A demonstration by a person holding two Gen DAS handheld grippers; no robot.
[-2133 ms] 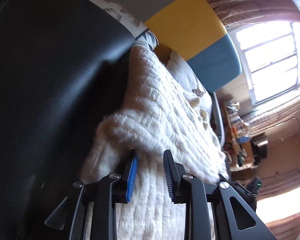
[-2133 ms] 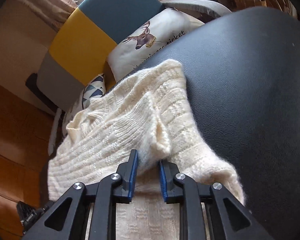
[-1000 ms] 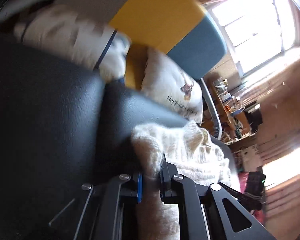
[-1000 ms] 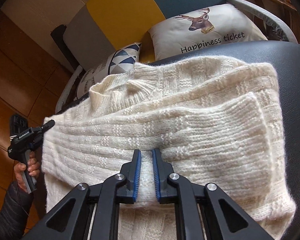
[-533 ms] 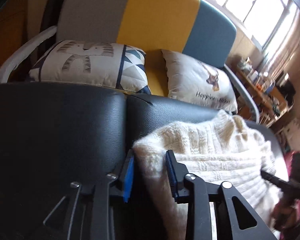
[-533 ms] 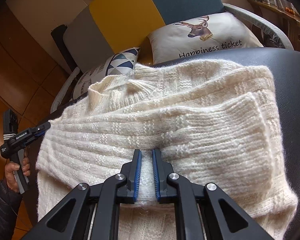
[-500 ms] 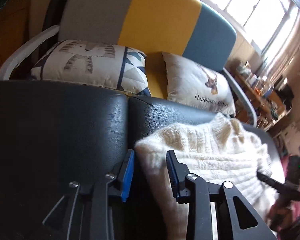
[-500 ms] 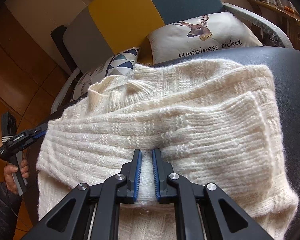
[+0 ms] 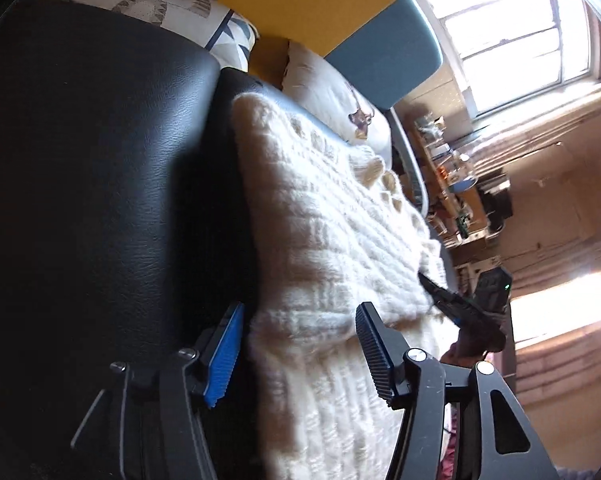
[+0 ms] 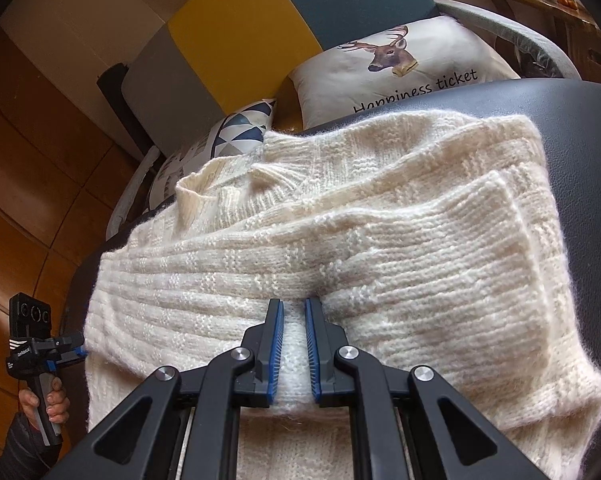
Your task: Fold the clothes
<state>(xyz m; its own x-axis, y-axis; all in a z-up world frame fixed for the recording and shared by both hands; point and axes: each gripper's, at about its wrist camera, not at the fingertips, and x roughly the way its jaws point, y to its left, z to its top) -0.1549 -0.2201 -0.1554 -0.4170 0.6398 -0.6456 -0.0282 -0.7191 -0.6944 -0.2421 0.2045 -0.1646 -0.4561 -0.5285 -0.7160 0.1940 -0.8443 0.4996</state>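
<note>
While the cream knit sweater (image 10: 380, 240) lies partly folded on the black leather seat (image 9: 100, 160), the right gripper (image 10: 293, 344) has its 2 blue-padded fingers drawn narrow, pinching a fold at the near edge. At the sweater's left end, the left gripper (image 9: 300, 354) stands wide, its pads straddling the edge without gripping.
</note>
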